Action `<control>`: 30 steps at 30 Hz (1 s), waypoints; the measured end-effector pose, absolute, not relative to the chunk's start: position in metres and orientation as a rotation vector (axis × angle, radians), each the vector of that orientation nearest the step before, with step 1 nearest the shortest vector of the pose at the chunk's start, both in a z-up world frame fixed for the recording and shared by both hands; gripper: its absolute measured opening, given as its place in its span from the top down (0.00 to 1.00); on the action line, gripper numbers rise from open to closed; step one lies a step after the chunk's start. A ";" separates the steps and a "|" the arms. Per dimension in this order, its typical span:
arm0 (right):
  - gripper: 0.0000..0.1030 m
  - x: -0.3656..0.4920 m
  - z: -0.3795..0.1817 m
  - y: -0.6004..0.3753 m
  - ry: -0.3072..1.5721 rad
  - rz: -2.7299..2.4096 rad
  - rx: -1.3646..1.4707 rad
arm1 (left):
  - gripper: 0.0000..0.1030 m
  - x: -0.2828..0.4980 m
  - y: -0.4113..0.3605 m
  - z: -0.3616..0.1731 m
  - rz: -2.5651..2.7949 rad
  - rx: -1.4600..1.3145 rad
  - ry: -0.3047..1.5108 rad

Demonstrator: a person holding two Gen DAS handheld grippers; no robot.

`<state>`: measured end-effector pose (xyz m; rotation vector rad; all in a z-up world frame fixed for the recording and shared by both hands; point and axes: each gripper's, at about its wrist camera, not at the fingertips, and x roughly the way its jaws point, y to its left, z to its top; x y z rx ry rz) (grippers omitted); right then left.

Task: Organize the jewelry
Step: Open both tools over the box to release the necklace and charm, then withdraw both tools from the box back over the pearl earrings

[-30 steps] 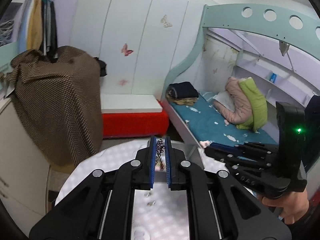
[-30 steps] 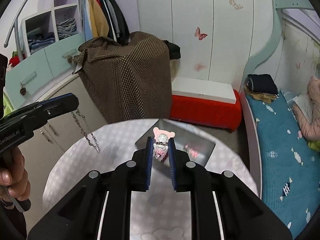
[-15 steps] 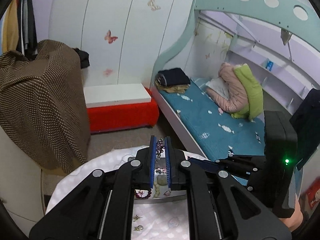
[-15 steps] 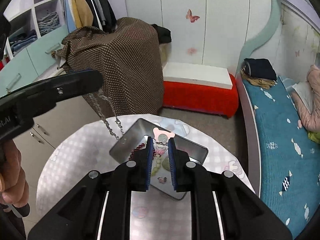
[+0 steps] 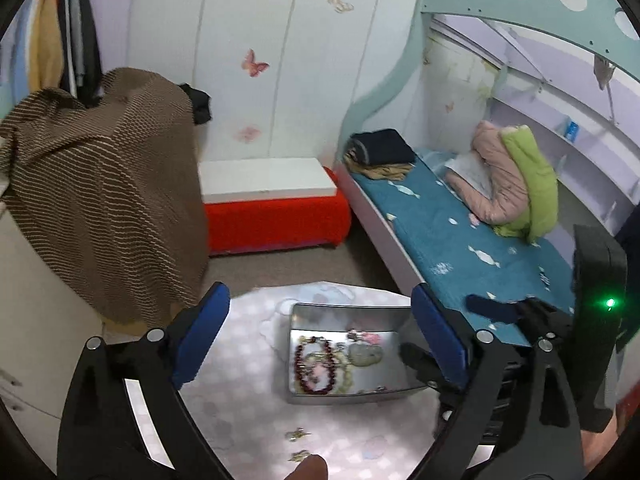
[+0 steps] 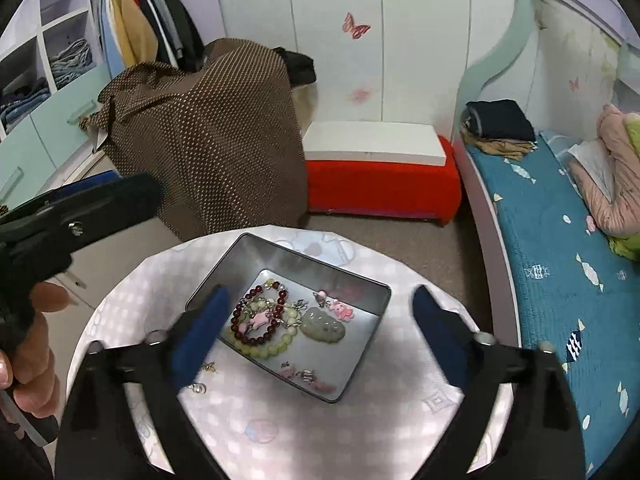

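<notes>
A grey metal tin [image 6: 362, 358] sits on the round white table [image 6: 256, 420]; in the left wrist view the tin [image 5: 340, 312] lies between my fingers. It holds a dark red bead bracelet [image 6: 244, 330], a pale green bead bracelet [image 6: 276, 346], a pale jade pendant [image 6: 324, 326], a pink charm [image 6: 342, 310] and a silver chain [image 6: 298, 306]. My left gripper [image 5: 320, 340] is open and empty above the tin. My right gripper [image 6: 318, 330] is open and empty over it. The left gripper also shows at the left [image 6: 80, 208].
Small earrings [image 5: 298, 444] lie loose on the table in front of the tin; two more loose pieces [image 6: 202, 378] lie left of the tin. Behind the table are a brown draped cloth [image 6: 208, 136], a red bench [image 6: 380, 184] and a bed [image 6: 552, 248].
Both grippers were shut, the left on a chain and the right on a pink charm. Both have opened wide over the tin, and the chain and charm now lie in it.
</notes>
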<state>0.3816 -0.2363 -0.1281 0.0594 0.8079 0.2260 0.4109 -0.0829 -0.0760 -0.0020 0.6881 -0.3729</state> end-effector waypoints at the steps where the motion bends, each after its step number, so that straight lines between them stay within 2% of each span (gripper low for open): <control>1: 0.07 0.381 -0.128 -0.237 0.802 0.221 0.064 | 0.08 0.407 -0.079 -0.074 -0.358 -0.001 0.673; 18: 0.07 0.341 -0.107 -0.233 0.699 0.193 0.117 | 0.05 0.340 -0.040 -0.050 -0.254 0.015 0.542; 30: 0.07 0.290 -0.098 -0.212 0.615 0.201 0.076 | 0.05 0.288 0.009 -0.073 -0.136 -0.032 0.512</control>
